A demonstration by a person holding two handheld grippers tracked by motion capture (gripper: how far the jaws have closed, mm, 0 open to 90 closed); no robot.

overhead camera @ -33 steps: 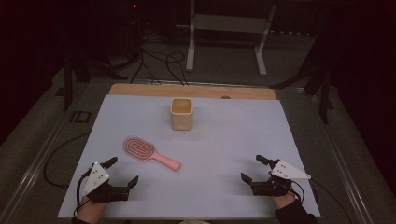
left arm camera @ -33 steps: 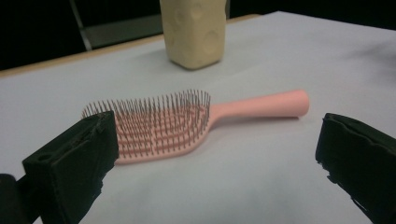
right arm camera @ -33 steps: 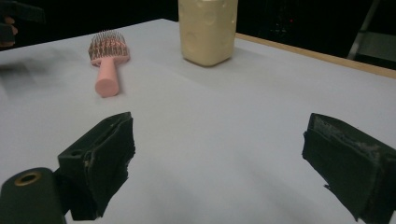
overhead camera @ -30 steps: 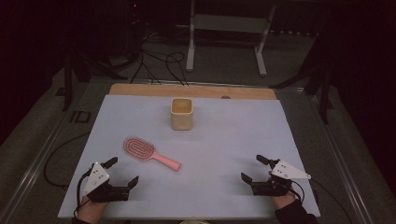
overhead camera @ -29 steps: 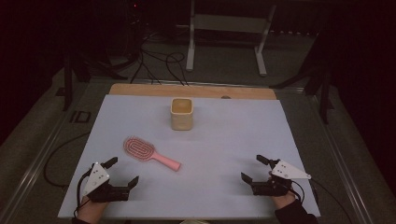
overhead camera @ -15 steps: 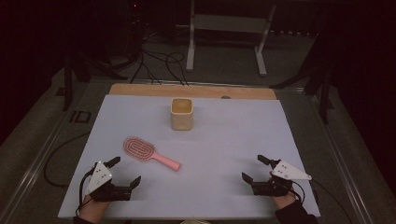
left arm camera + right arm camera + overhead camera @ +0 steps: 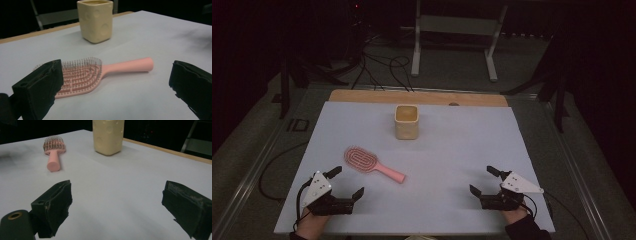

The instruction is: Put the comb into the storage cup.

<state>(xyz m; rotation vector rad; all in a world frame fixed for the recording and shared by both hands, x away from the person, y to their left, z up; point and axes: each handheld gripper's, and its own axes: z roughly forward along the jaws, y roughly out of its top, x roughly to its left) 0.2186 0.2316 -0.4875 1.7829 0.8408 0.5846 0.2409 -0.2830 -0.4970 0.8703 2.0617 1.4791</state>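
While both hands rest at the near edge of the white table sheet, the left gripper sits with its jaws spread wide and nothing between them, aimed at the pink hairbrush just ahead. Seen along those jaws, the hairbrush lies flat, bristles up, its head toward the gripper's left jaw and its handle running off toward the right one. Beyond it stands the cream square cup, upright and well apart from the brush. Over at the other corner the right gripper is likewise agape and empty, farther from the hairbrush and cup.

My worry is the pickup. The handle is slim, rounded and flush with the sheet, so jaws closing from too high may skid off it or spin the brush away. Closing over the bristled head instead would give a springy, uncertain hold, and a loose brush swung toward the cup could tip it.
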